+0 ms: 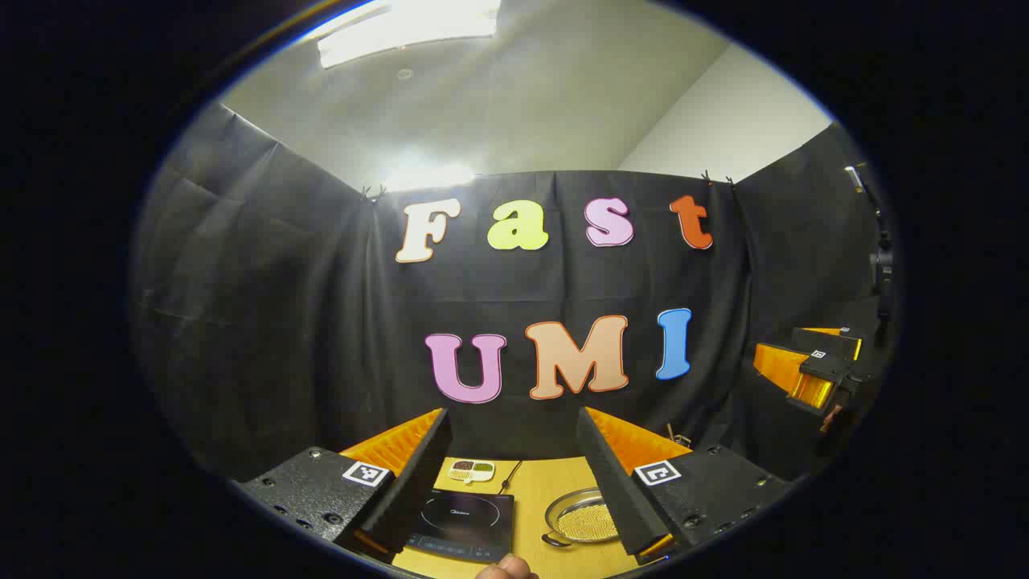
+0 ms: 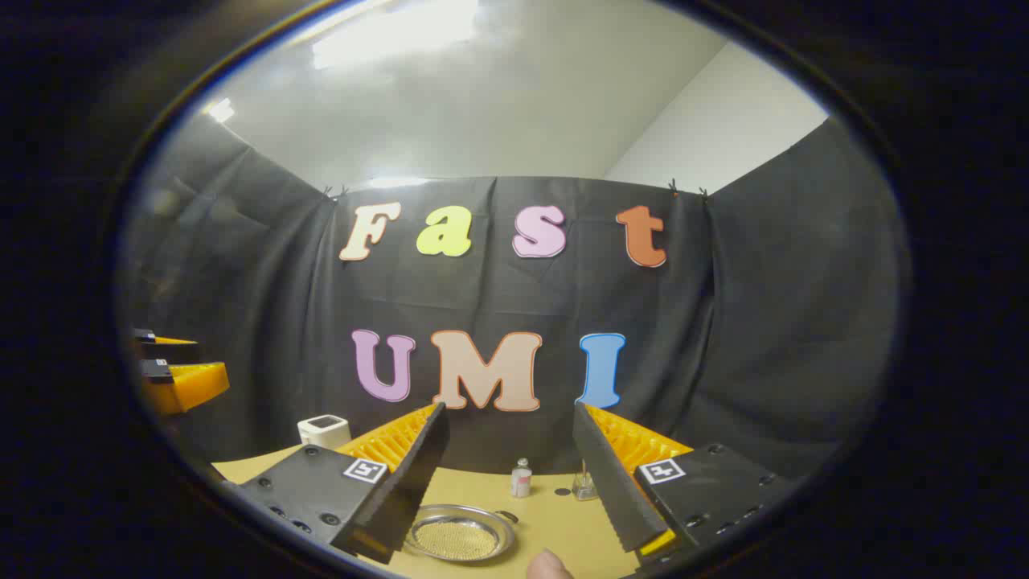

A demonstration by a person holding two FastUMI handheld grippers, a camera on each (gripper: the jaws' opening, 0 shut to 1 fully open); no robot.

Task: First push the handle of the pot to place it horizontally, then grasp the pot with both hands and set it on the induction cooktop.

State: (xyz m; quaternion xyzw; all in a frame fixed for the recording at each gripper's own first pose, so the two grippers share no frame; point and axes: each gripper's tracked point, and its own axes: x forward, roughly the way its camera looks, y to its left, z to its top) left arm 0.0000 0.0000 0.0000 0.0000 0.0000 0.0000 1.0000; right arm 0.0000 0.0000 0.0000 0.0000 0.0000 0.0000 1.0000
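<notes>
I hold the left gripper (image 1: 514, 450) raised above the desk with its jaws spread wide and nothing between them. The right gripper (image 2: 506, 450) is likewise high, wide apart and empty. Neither touches anything, so I judge the task not yet begun: all 3 steps, the handle push, the 2-handed grasp and the placing, are left.

In the left gripper view the pot (image 1: 580, 519), a shallow steel pan with pale grains inside, sits on the wooden desk (image 1: 530, 515) just beside the black induction cooktop (image 1: 462, 519), whose top is bare. Its dark handle (image 1: 553, 540) points toward the near edge.

Farther back lie a small dish of beans (image 1: 472, 470) and a cable (image 1: 510, 476). The right gripper view shows 2 small bottles (image 2: 521, 480) and a white box (image 2: 324, 430) near the far edge, well apart from the pot (image 2: 460, 533); nothing blocks the way.
</notes>
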